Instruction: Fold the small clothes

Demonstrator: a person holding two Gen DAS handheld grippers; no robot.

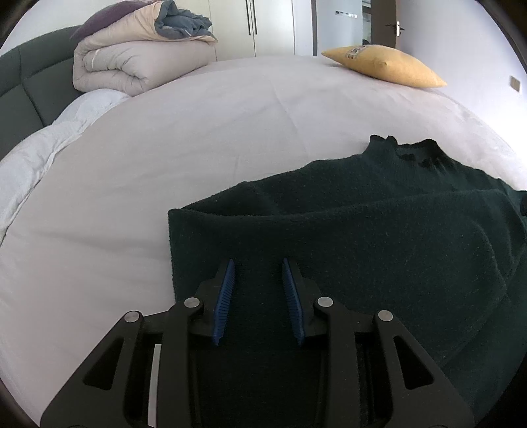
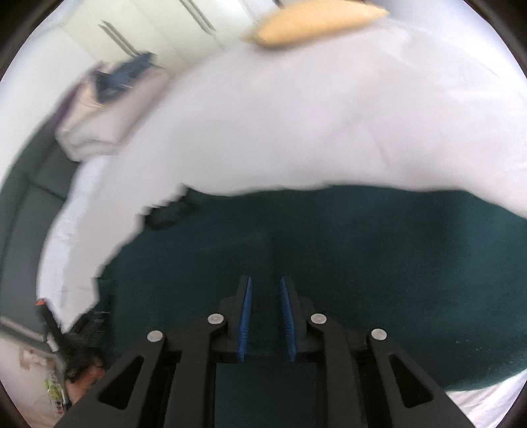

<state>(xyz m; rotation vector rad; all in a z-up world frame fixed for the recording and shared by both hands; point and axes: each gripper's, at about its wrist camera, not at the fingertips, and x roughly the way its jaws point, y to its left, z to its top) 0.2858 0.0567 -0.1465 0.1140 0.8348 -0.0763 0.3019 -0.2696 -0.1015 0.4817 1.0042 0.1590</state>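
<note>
A dark green knit sweater (image 1: 362, 230) lies flat on the bed's pale sheet (image 1: 197, 131), its high collar (image 1: 408, 148) pointing away from me, with a fold running across its body. My left gripper (image 1: 258, 260) hovers over the sweater's near left corner, blue pads apart, with no cloth pinched between them. In the blurred right wrist view the sweater (image 2: 362, 247) fills the lower half. My right gripper (image 2: 266, 277) is low over its middle, pads a narrow gap apart, gripping nothing.
A yellow pillow (image 1: 385, 66) lies at the bed's far right. A folded beige duvet (image 1: 138, 62) with blue cloth on top sits at the far left, beside a dark green headboard (image 1: 26, 82). A white blanket (image 1: 49, 148) lies along the left edge. Wardrobe doors (image 1: 253, 26) stand behind.
</note>
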